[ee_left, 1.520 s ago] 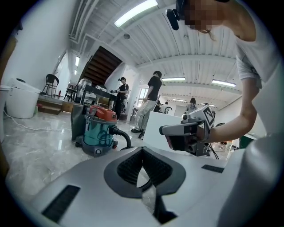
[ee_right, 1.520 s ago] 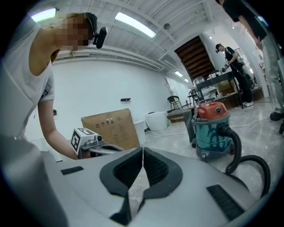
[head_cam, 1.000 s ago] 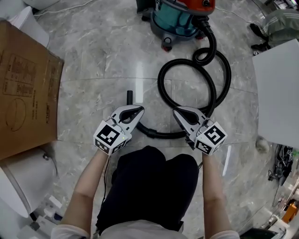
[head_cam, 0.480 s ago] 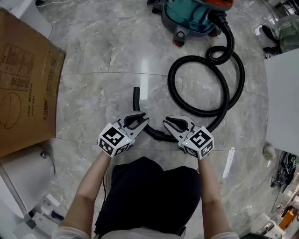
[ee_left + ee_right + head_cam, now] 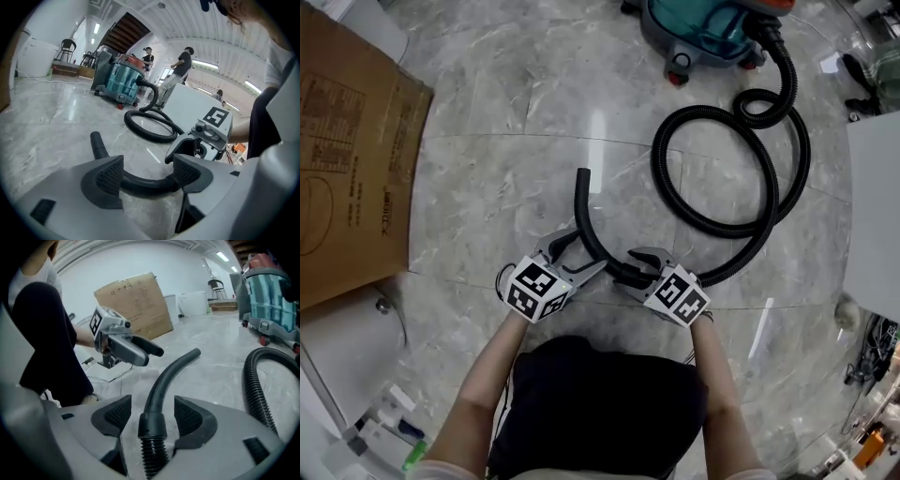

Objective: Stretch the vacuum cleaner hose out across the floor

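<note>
Grey marble floor (image 5: 506,122), seen from above.

Teal canister vacuum cleaner with an orange-red top (image 5: 708,28) stands at the far right. Its black ribbed hose (image 5: 778,187) leaves the canister, makes a small loop and then a large one on the floor, and runs near to the person's knees. Not stretched out.

The hose ends in a smooth black curved tube (image 5: 581,202), lying on the floor with its open end pointing far.

Left gripper (image 5: 581,258): jaws have just been opening and stand apart, straddling the curved tube, which crosses the gap. No squeeze visible.

Right gripper (image 5: 630,272): jaws have just been opening. The collar joining ribbed hose and tube sits between the pads (image 5: 187,416), with a gap on each side.

Large brown cardboard box (image 5: 347,159) at far left.
</note>
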Demonstrator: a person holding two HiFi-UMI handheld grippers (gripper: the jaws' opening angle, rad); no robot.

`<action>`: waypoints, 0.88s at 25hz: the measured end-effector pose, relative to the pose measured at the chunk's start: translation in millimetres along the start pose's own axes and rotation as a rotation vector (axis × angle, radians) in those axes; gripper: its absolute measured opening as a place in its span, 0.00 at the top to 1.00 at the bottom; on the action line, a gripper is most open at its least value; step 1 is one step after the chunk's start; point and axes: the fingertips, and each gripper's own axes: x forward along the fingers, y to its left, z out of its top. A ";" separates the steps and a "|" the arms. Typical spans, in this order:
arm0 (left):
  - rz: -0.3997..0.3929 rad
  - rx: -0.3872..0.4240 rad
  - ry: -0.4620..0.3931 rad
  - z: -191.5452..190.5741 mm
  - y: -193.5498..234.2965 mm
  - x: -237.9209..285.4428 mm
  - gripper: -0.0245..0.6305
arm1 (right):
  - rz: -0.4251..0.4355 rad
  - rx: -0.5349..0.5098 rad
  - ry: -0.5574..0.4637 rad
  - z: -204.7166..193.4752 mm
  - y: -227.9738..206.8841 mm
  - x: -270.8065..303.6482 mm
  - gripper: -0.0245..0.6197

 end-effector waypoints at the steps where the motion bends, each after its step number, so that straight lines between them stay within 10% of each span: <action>1: -0.001 -0.006 0.008 -3.6 0.6 0.6 0.48 | 0.001 -0.028 0.046 -7.5 2.5 6.8 0.55; 12: -0.003 -0.060 0.052 -27.5 5.4 4.4 0.46 | -0.102 -0.280 0.360 -60.3 1.2 42.2 0.55; 22: -0.038 -0.094 0.090 -39.6 1.6 3.5 0.45 | -0.143 -0.185 0.287 -43.0 -11.8 35.8 0.58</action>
